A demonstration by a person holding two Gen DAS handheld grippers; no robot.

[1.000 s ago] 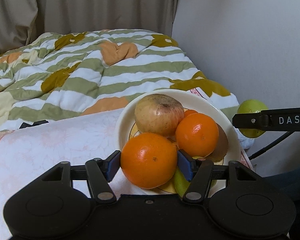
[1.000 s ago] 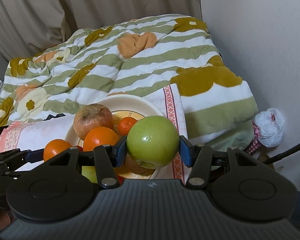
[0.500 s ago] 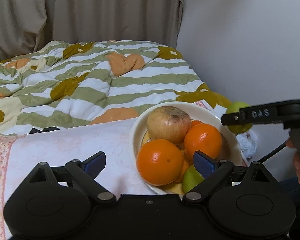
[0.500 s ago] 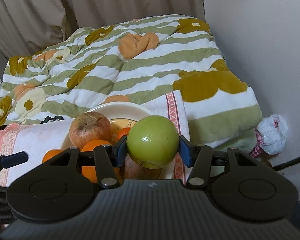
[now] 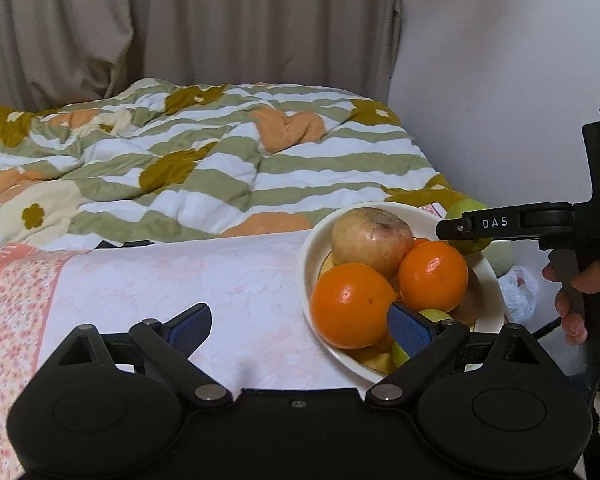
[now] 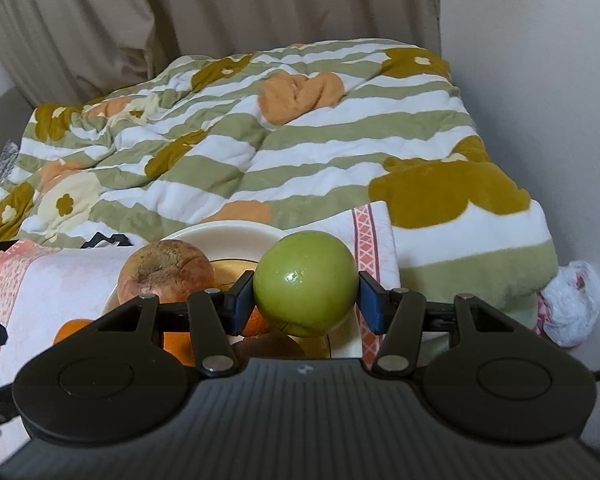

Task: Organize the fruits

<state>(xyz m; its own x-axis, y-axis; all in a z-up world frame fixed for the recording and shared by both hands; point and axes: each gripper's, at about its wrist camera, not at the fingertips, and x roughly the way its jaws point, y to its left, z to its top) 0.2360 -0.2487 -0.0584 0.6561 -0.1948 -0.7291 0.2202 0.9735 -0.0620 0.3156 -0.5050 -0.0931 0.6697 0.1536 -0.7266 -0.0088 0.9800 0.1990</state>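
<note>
Pale pink floral cloth (image 5: 172,280) covers the bench from its left edge to the plate, bare of fruit; this is the widest open room for moving or setting anything down. Over it hangs the left tool (image 5: 300,326), its blue pads spread wide and grasping nothing, the right pad just beside the large orange (image 5: 350,306). That spread suits a tool done with the fruit, in all likelihood.

Toward the right edge of the bench sits the cream round plate (image 5: 310,248), heaped: the large orange at the front, a mottled reddish-brown apple (image 5: 374,236) behind it, a smaller orange (image 5: 434,276) to its right, with a brown fruit and something green-yellow partly hidden beneath. The heap leans on itself, so a nudge to a lower fruit could probably roll the upper ones toward the rim.

Right of the pile, the right tool (image 6: 306,294) is clenched on a smooth round green apple (image 6: 306,284), pads pressing its left and right flanks at the widest girth, which keeps a slippery sphere from squirting out. The apple hangs above the plate's right side, clear of the other fruit. Room there looks tight: the plate rim lies near the bench's right edge, beyond which lie the wall and a crumpled white plastic bag (image 6: 572,304) on the floor. The striped quilt (image 6: 260,132) bounds the far edge.
</note>
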